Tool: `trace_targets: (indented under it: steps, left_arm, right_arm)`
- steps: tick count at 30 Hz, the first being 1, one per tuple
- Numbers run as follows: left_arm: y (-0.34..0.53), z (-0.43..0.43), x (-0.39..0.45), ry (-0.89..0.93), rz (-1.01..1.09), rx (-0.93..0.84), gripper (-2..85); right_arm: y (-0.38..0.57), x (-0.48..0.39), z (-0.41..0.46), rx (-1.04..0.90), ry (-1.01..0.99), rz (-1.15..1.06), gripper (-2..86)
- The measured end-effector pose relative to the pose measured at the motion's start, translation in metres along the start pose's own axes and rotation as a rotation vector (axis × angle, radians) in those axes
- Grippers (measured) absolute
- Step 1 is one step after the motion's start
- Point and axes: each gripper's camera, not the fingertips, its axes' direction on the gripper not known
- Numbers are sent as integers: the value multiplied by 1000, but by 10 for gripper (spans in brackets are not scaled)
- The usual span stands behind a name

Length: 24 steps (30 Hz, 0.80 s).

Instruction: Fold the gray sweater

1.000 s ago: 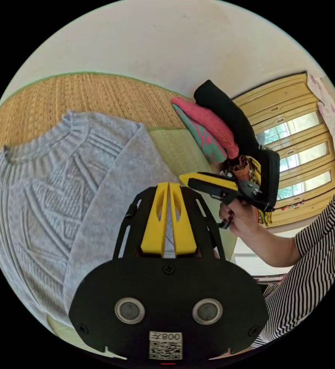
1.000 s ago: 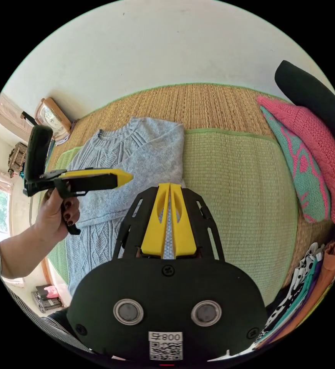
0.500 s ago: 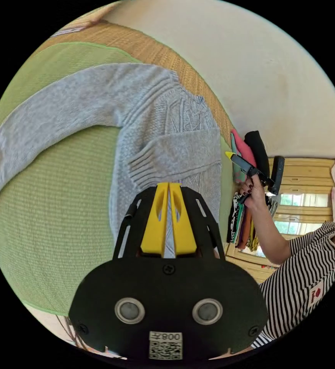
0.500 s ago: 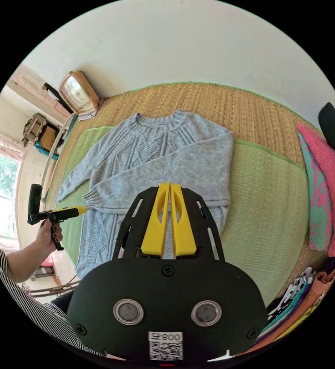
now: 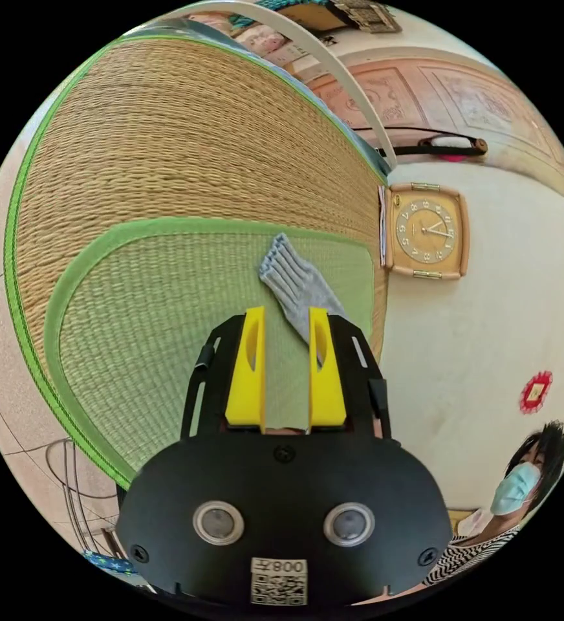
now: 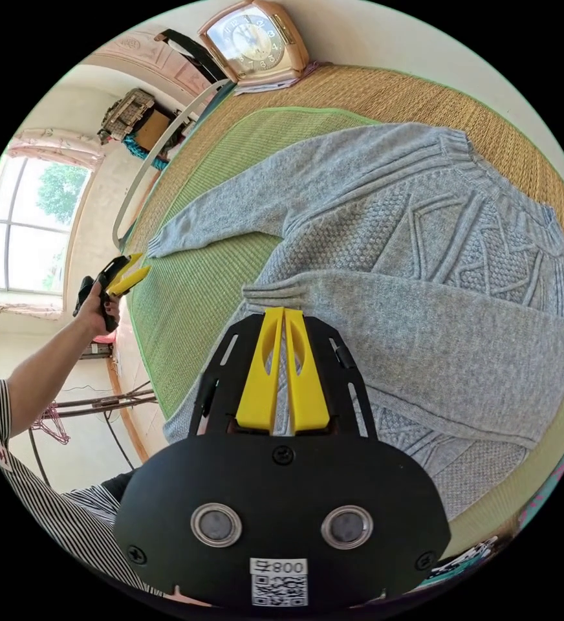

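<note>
The gray cable-knit sweater (image 6: 424, 272) lies face up on a green mat (image 6: 185, 310). One sleeve is folded across its chest, with the cuff (image 6: 266, 294) just ahead of my right gripper (image 6: 284, 317), which is shut and hovers over the body. The other sleeve stretches out sideways to its cuff (image 6: 159, 242). My left gripper (image 6: 127, 272), held in a hand, is at that cuff with its jaws parted. In the left gripper view the ribbed cuff (image 5: 288, 275) lies just beyond my open left gripper (image 5: 285, 317), and the sleeve runs back under one jaw.
The green mat (image 5: 165, 310) rests on a wider straw mat (image 5: 165, 129). A square clock (image 5: 427, 229) leans against the wall at the mat's edge. A person in a striped top (image 6: 49, 511) stands beside the mat. Folded clothes (image 6: 469, 559) lie past the sweater's hem.
My left gripper has swung away from the sweater's body to the outstretched sleeve's cuff and its jaws have opened. My right gripper has moved lower over the sweater, staying shut.
</note>
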Motion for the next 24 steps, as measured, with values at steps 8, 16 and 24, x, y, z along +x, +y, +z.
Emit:
trace_targets:
  steps: [8, 16, 24]
  left_arm:
    - [-11, -17, -25, 41, 3, -16, 46]
    - [31, -34, 40, 228, 338, -141, 33]
    - [143, 6, 141, 122, 801, -415, 31]
  right_arm:
    - [-14, -2, 4, -25, 0, 12, -3]
    - [-5, -3, -49, 122, -86, 80, 16]
    - [-37, -42, -107, 220, -330, -118, 72]
